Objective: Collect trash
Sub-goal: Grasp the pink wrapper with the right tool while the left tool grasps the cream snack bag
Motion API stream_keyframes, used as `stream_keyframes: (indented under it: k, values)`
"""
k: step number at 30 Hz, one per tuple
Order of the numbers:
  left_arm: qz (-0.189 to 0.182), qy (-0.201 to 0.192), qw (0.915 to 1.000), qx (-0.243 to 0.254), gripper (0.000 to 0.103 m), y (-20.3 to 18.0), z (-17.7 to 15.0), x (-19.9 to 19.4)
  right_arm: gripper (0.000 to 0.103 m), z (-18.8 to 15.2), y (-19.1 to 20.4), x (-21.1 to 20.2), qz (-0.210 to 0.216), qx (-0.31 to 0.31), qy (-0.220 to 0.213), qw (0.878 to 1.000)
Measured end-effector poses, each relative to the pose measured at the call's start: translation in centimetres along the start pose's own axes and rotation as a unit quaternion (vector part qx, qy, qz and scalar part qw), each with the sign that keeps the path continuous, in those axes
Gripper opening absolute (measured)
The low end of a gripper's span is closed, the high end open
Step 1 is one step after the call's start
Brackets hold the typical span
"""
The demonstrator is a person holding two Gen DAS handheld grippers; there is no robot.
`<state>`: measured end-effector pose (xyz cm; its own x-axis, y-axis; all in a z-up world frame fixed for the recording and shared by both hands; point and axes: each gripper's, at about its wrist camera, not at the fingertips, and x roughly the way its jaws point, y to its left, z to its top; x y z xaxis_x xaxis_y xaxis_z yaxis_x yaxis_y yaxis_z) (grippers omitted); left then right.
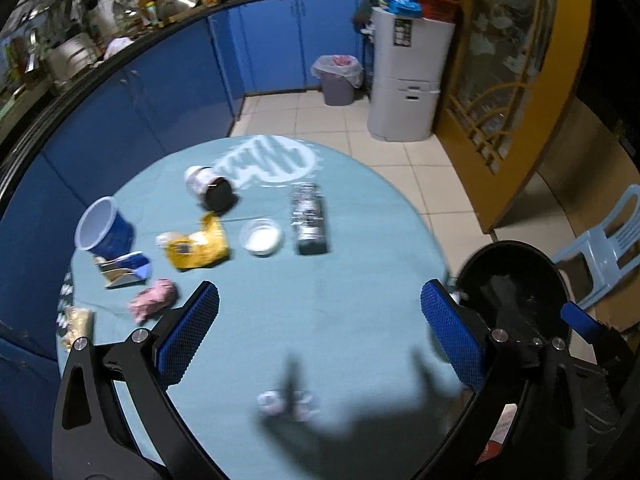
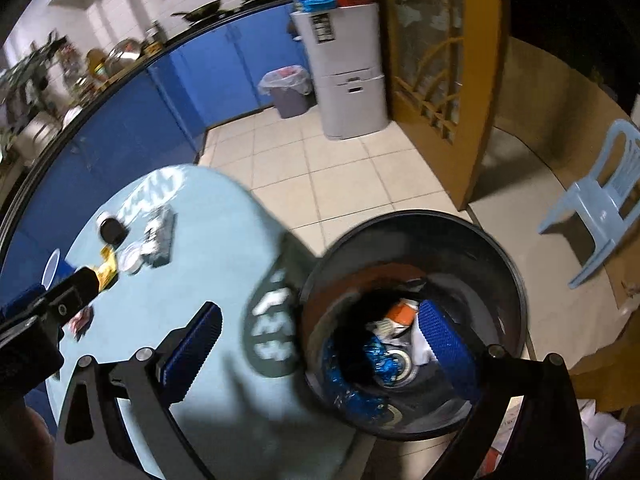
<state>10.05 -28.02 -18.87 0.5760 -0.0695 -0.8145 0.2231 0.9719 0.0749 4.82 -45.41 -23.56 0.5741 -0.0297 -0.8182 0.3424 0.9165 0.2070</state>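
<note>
Left view, from the left edge of the round table [image 1: 360, 280]: gold wrapper [image 1: 78, 322] at the rim, then blue cup [image 1: 105, 229] lying on its side, mouth toward the camera. Just below it, flattened blue carton [image 1: 124, 270]; near that, pink wrapper [image 1: 154, 299]. Further right, yellow bag [image 1: 198, 246], crumpled, with dark jar [image 1: 210, 192] tipped over just behind it. Then small white dish [image 1: 262, 237] and, just beside it, dark packet [image 1: 310, 220] lying flat. Nearer the camera, blurred crumpled wad [image 1: 286, 400] on the cloth, between the finger shadows. Left gripper [image 1: 320, 332] hovered above the table, jaws spread wide, nothing between the blue pads. Past the right finger, black bin [image 1: 516, 280] just off the table edge. Far back on the floor, lined grey bin [image 1: 338, 80] beside a white cabinet [image 1: 404, 80]; pale blue chair [image 1: 600, 248] at far right.

Right view: the left gripper's body intruded at the left edge. Same table [image 2: 208, 240] with jar [image 2: 112, 230], bag [image 2: 106, 270], dish [image 2: 131, 260] and packet [image 2: 160, 234], all blurred and small. Right gripper [image 2: 320, 344] also wide open and empty, left finger over the cloth, right finger over the black bin [image 2: 516, 280]. Inside the bin: shiny blue wrappers [image 2: 340, 376], orange-and-white carton [image 2: 402, 314], white scraps. Chair [image 2: 596, 204] well apart at the right.
</note>
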Motion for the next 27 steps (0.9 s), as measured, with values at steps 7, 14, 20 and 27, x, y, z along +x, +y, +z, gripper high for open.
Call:
stream_keyframes:
  k: [7,14,20,27]
  values:
    - [0.053,-0.008,0.9982,-0.028,0.1,6.9,-0.8,-0.3,0.096,-0.5,7.7,1.1,0.033,-0.064,0.017,0.997]
    - [0.073,0.004,0.9939,-0.083,0.098,15.1,-2.6,-0.2,0.096,-1.8,16.3,2.2,0.074,-0.128,0.034,0.988]
    - [0.098,0.029,0.9846,-0.142,0.098,22.3,-4.8,1.2,0.096,-3.9,22.5,4.1,0.094,-0.168,0.058,0.98]
    - [0.104,0.064,0.9758,-0.181,0.097,28.0,-7.2,3.7,0.096,-6.0,27.9,6.3,0.079,-0.218,0.069,0.97]
